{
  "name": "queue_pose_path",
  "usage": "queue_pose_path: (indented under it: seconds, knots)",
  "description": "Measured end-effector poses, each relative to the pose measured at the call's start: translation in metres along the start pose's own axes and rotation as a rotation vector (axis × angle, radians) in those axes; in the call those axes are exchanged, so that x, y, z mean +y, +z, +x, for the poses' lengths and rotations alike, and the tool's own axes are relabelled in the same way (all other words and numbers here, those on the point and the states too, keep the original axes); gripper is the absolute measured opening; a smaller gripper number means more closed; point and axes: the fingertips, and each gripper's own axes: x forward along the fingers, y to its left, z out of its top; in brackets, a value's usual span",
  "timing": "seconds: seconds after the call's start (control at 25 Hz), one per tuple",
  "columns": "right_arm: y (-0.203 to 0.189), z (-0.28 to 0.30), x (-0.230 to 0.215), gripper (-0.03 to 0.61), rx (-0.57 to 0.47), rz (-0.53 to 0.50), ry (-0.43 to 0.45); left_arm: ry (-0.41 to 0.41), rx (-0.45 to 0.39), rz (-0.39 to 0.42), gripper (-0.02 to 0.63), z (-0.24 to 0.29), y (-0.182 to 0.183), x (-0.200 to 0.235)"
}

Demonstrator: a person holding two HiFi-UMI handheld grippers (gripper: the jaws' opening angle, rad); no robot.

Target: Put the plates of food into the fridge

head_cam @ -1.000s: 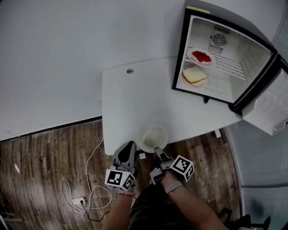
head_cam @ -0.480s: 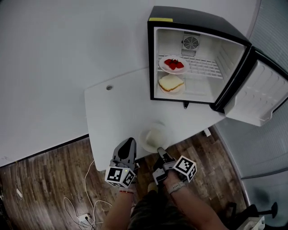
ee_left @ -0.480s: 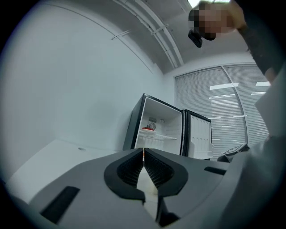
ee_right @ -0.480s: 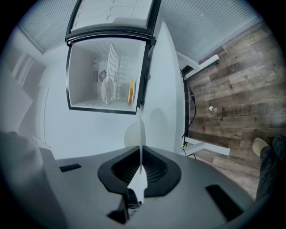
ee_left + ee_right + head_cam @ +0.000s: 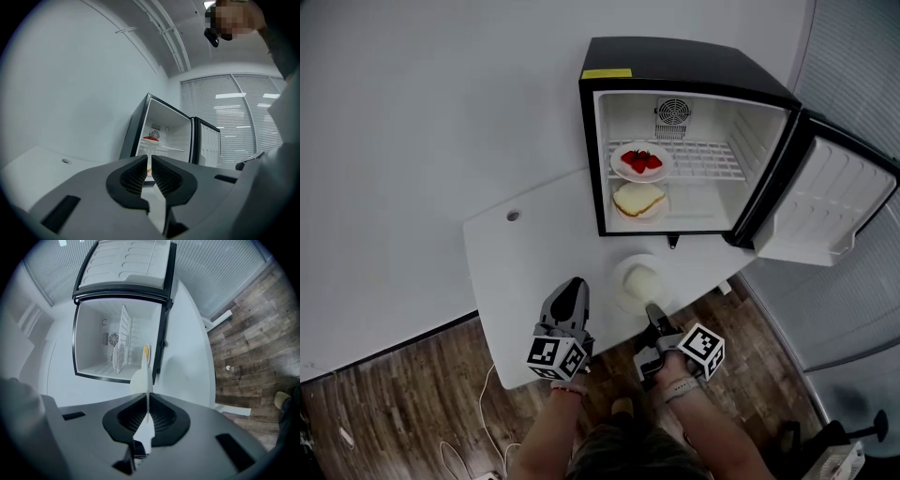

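Observation:
My right gripper (image 5: 653, 315) is shut on the near rim of a white plate of pale food (image 5: 639, 278), held over the white table (image 5: 525, 262) in front of the open fridge (image 5: 694, 141). In the right gripper view the plate (image 5: 144, 373) shows edge-on between the closed jaws of that gripper (image 5: 148, 411). Inside the fridge, a plate of strawberries (image 5: 638, 161) sits on the wire shelf and a sandwich plate (image 5: 639, 201) lies below it. My left gripper (image 5: 573, 292) hovers left of the held plate, its jaws all but touching and empty (image 5: 150, 161).
The fridge door (image 5: 830, 202) stands swung open to the right. The table has a small round hole (image 5: 513, 216) near its far left. Wooden floor (image 5: 412, 403) lies below the table's near edge, and window blinds (image 5: 862, 56) are at the right.
Both grippers have moved forward and up toward the fridge, the right one carrying the plate from the table's near edge. The fridge now sits nearer the middle of the head view.

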Motion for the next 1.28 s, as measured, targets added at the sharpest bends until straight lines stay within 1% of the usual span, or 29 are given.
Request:
queue_pose_path:
  seconds: [0.36, 0.52, 0.76, 1.04, 1.28]
  knots:
    - [0.049, 0.011, 0.006, 0.017, -0.105, 0.027, -0.003, -0.003, 0.008, -0.042, 0.015, 0.046, -0.001, 0.017]
    - [0.075, 0.018, 0.006, 0.017, -0.138, 0.024, -0.017, -0.012, 0.019, -0.041, 0.015, 0.066, -0.007, 0.018]
    - [0.109, 0.032, 0.002, 0.017, -0.179, 0.022, -0.033, 0.008, 0.013, -0.047, 0.015, 0.095, -0.012, 0.031]
    - [0.139, 0.054, 0.002, 0.017, -0.212, 0.032, -0.034, 0.032, 0.013, -0.053, 0.015, 0.12, -0.022, 0.042]
    - [0.159, 0.07, 0.005, 0.017, -0.25, 0.056, -0.032, 0.025, 0.026, -0.058, 0.015, 0.136, -0.035, 0.04]
